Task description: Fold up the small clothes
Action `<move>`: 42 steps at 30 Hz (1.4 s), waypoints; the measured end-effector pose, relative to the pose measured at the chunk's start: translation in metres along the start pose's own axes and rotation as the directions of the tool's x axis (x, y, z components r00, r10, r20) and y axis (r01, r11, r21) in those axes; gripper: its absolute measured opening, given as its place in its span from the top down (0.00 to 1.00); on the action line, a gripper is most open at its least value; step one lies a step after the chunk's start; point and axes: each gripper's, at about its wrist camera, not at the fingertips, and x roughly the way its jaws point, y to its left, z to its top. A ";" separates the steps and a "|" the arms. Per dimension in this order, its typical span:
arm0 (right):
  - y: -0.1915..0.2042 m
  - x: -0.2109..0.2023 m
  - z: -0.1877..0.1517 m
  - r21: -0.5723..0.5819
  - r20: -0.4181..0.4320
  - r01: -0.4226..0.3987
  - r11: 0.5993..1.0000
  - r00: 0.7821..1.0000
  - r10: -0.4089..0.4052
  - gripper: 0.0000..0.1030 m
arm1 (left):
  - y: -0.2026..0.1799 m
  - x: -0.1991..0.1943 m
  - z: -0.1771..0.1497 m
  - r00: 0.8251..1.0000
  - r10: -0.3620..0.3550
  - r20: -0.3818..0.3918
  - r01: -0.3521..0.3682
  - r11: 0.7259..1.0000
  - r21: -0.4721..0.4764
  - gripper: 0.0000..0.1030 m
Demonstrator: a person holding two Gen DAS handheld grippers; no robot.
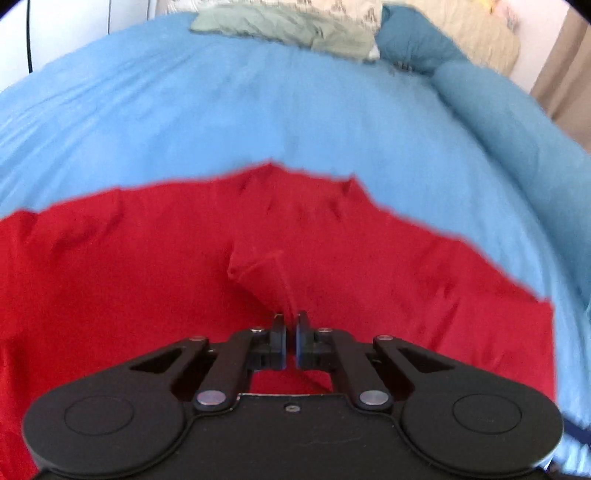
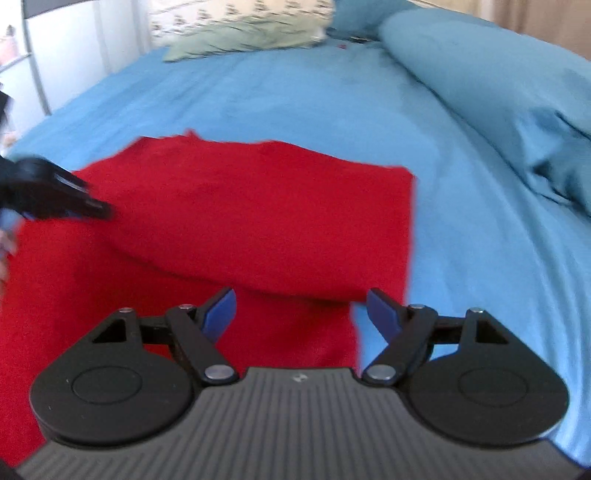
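Red garment [image 1: 147, 258] | left gripper [image 1: 290, 321] pinches fold | right gripper [image 2: 301, 306] (own view only) spread

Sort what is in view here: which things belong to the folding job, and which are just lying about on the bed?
Belongs to the job:
- red garment, spread on the blue sheet
- left claw, shut on a pinch of the garment
- right claw, open, holding nothing

Lying about:
- green pillow
- patterned pillow
- rolled blue duvet

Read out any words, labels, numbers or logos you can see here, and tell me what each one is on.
None can be read.
Right gripper: a small mark on its grey ribbed body, too small to read.
Patterned pillow: a dark repeating print, blurred; not clearly lettering.
Red garment and blue bedsheet: no text.
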 end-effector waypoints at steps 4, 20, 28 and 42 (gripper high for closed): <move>-0.004 0.009 0.007 0.000 -0.018 0.068 0.998 0.998 -0.068 0.09 | 0.003 -0.041 0.024 0.986 0.033 0.166 -0.032 0.999 -0.005 0.96; -0.017 0.043 0.012 -0.010 -0.020 0.212 0.977 0.977 -0.212 0.06 | 0.097 -0.057 -0.030 0.952 0.245 0.183 -0.226 0.967 -0.118 0.96; -0.022 0.029 0.017 -0.009 -0.081 0.209 0.978 0.975 -0.209 0.05 | 0.119 -0.074 -0.052 0.929 0.359 0.084 -0.353 0.932 -0.082 0.63; 0.036 0.056 0.043 0.023 -0.070 -0.100 0.995 0.992 0.101 0.01 | 0.086 -0.056 -0.030 0.991 0.099 0.093 -0.109 0.988 0.108 0.25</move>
